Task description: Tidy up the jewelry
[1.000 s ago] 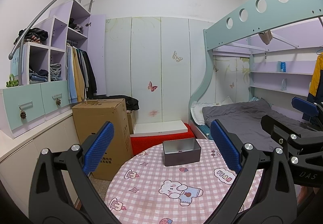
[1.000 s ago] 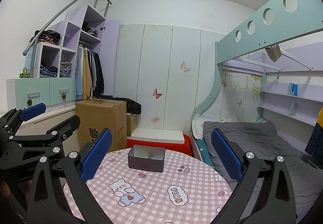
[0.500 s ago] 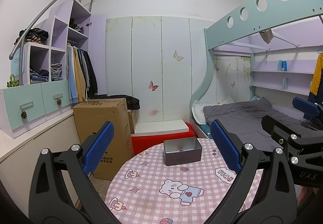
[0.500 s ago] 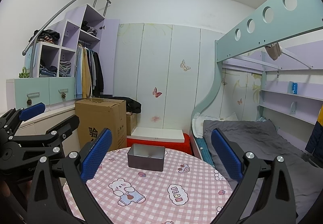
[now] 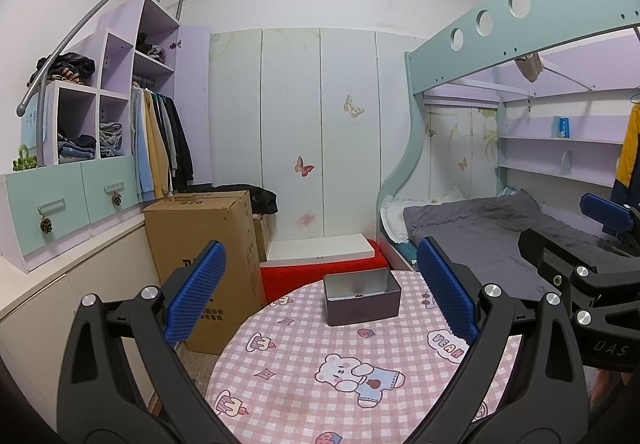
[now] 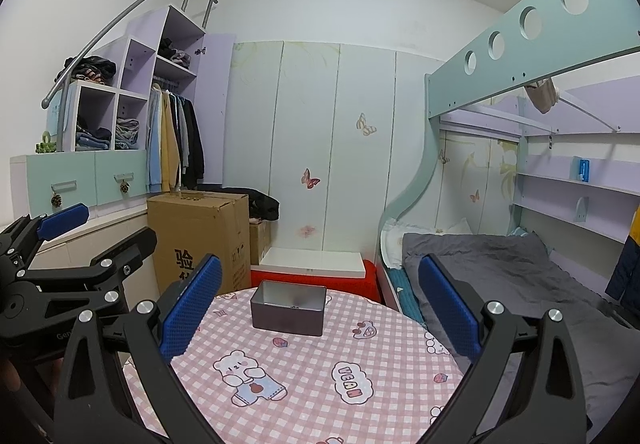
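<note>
We work over a round worktop [image 5: 304, 400] covered in a pink checked cloth with cartoon prints, and the only task thing we can find on it is a small grey metal box [image 5: 362, 296] standing open-topped near the far edge. Both tools hover above the near side, well apart from the box: the left hand-held gripper [image 5: 320, 296] has its blue pads spread wide with nothing between them, and the right hand-held gripper [image 6: 320, 302] is likewise spread and empty. No jewelry lies loose on the cloth that we can see, so we judge the step in hand to be an approach to the box, whether to reach in or to steady it. To do that well, we should bring one tool in low and level to brace a side wall, since a light tin may slide on the cloth, and lower the other straight down through the open top. Inside the box we see one or two small dark specks [image 5: 359, 295] on the floor; they are too small to tell what they are.
</note>
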`<state>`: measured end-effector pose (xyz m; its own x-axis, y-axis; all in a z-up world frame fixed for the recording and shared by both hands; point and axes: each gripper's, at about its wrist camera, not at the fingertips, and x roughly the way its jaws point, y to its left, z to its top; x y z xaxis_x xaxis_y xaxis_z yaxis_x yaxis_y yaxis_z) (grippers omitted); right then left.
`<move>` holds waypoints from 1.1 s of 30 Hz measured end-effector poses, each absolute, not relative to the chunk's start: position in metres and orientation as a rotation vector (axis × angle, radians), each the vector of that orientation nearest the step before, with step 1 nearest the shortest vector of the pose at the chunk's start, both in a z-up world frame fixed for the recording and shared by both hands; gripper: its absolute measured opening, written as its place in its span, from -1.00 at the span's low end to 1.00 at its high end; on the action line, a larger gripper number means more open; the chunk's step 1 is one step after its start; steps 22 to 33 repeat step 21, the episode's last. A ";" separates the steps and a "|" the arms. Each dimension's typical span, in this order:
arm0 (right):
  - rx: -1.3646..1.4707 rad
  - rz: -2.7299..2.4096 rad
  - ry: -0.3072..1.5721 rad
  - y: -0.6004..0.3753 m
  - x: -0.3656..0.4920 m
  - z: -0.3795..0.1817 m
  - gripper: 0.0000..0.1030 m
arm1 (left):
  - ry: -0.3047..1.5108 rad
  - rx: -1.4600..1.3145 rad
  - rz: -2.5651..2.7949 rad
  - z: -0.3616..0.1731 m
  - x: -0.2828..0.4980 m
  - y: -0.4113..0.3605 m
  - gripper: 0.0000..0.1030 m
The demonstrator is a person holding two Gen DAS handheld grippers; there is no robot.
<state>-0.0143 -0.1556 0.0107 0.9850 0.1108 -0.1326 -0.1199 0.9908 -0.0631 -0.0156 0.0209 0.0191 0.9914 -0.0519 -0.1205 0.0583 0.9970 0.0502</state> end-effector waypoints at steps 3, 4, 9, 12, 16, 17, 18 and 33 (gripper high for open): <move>-0.067 0.116 0.137 -0.155 -0.012 0.009 0.84 | 0.125 0.055 -0.055 0.015 -0.012 0.021 0.83; -0.066 0.115 0.141 -0.155 -0.011 0.008 0.84 | 0.129 0.056 -0.054 0.014 -0.010 0.021 0.83; -0.061 0.114 0.159 -0.156 -0.004 0.004 0.84 | 0.146 0.062 -0.052 0.009 -0.005 0.019 0.83; -0.055 0.115 0.178 -0.157 0.002 -0.002 0.84 | 0.160 0.069 -0.049 0.005 0.001 0.017 0.83; -0.047 0.115 0.207 -0.157 0.013 -0.007 0.84 | 0.186 0.079 -0.043 -0.002 0.012 0.013 0.83; -0.045 0.115 0.214 -0.158 0.016 -0.009 0.84 | 0.192 0.081 -0.041 -0.003 0.015 0.012 0.83; -0.043 0.115 0.223 -0.159 0.020 -0.011 0.84 | 0.204 0.082 -0.039 -0.006 0.019 0.011 0.83; -0.037 0.113 0.256 -0.160 0.031 -0.019 0.84 | 0.238 0.086 -0.042 -0.012 0.031 0.009 0.83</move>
